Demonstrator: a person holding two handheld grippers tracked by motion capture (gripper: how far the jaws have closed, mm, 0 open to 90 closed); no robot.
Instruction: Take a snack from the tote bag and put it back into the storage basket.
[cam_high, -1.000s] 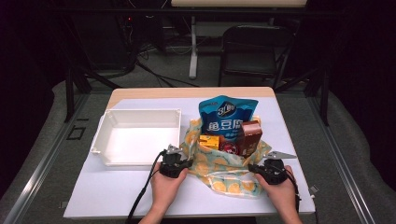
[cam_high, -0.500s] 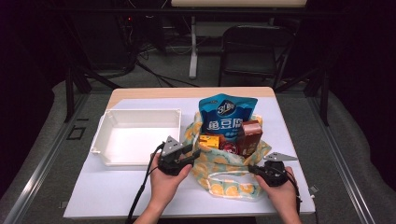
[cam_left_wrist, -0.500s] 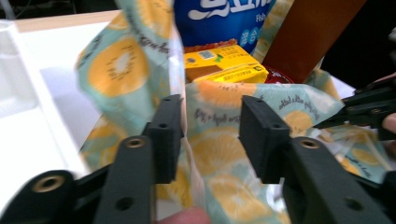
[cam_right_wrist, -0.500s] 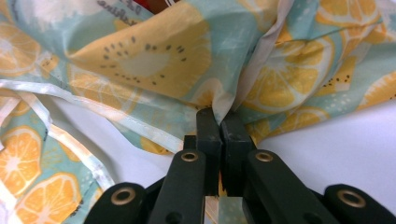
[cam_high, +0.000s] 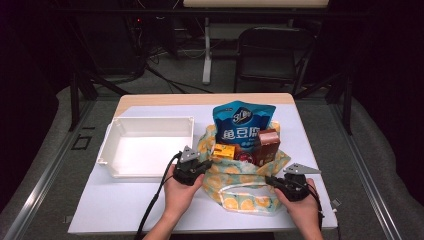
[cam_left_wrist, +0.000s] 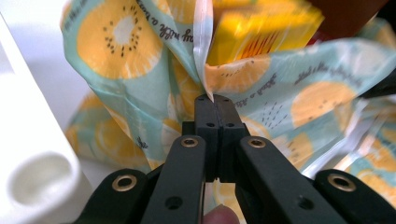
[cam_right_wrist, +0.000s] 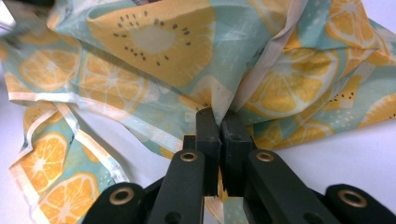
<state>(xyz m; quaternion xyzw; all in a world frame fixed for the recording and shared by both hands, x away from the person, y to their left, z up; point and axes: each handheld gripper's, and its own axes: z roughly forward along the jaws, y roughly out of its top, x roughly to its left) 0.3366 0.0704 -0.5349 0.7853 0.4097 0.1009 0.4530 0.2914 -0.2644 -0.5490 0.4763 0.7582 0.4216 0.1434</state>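
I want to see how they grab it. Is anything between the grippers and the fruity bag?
No, nothing is. The left gripper is shut right on the bag edge, beside the yellow box. The right gripper pinches the bag's cloth on the other side.

A white tray is set on the table, left of a blue snack pouch, a brown carton and a yellow box.
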